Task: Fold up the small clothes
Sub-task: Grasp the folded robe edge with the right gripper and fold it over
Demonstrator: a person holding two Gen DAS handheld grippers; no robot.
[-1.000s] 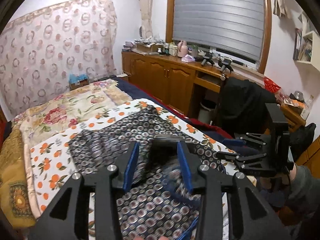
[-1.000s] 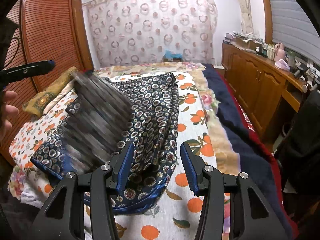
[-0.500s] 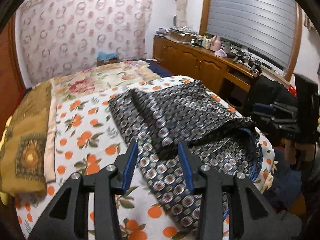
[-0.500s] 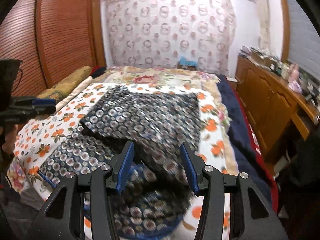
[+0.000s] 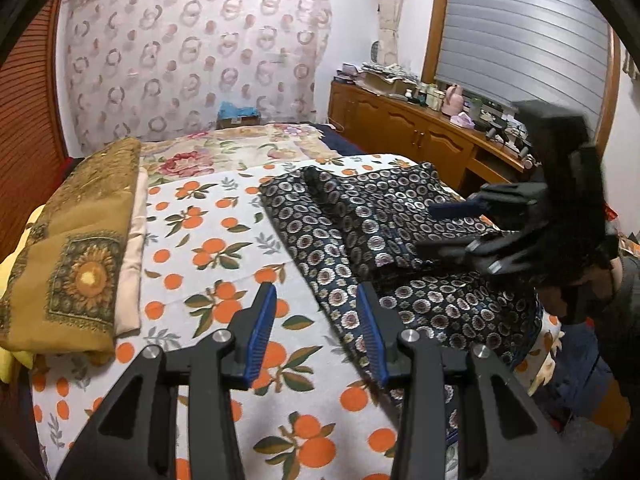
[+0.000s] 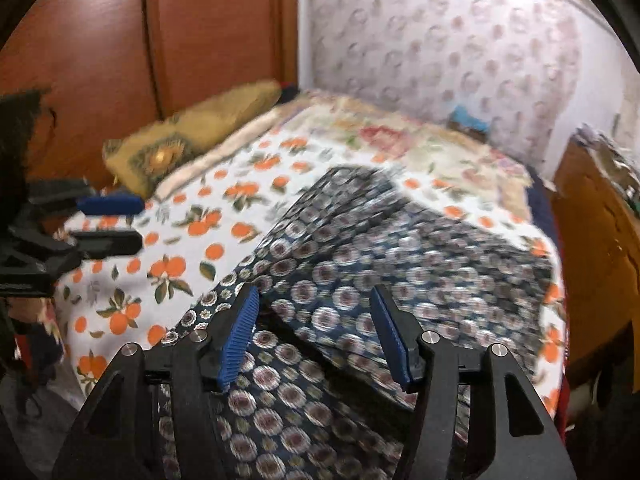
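The dark patterned garment (image 5: 384, 240) lies partly folded on the orange-print bedspread (image 5: 208, 240), toward the bed's right side. The left hand-held gripper (image 5: 316, 328) hangs spread and empty over its near-left edge. The right hand-held gripper (image 6: 312, 332) is opening above the cloth, nothing pinched. The slippery upper layer could slide askew if either grabs only one layer.
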